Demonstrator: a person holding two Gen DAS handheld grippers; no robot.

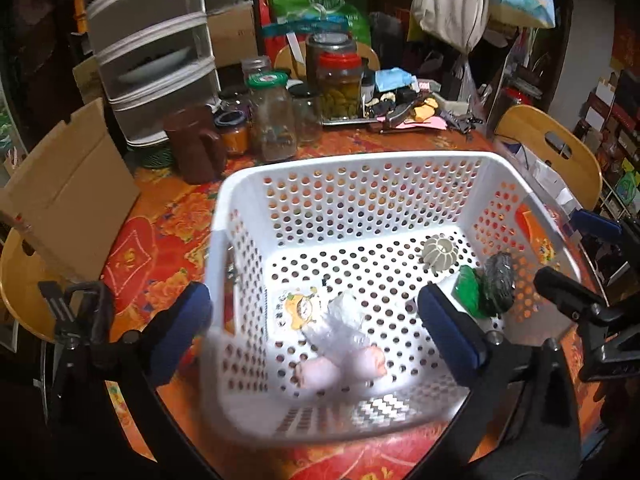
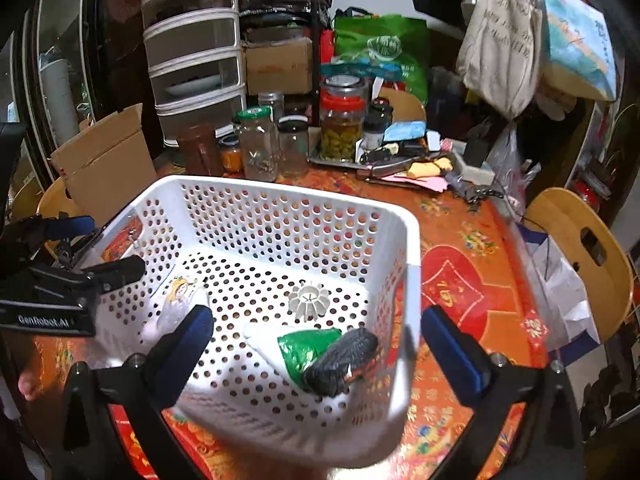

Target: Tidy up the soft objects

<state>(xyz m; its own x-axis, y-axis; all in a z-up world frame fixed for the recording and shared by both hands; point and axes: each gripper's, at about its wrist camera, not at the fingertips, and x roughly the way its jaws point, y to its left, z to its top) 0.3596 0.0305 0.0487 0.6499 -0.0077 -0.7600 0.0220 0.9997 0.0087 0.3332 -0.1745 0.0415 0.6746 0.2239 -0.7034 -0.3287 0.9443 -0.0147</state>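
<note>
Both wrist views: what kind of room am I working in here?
Most likely a cluttered home dining or storage corner. Pickle and empty jars crowd a round table with a floral cloth, wooden chairs ring it, and tote bags hang behind.

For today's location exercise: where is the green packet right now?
The green packet lies on the basket floor in its near right corner in the right wrist view, touching the black toy, with the grey ribbed toy just behind.

Your white basket's (image 1: 360, 168) near rim is smeared by blur in both views. The pink toy (image 1: 340, 364) blurs beneath its plastic wrap, and your right gripper's left finger (image 2: 180, 348) hides most of it.
</note>
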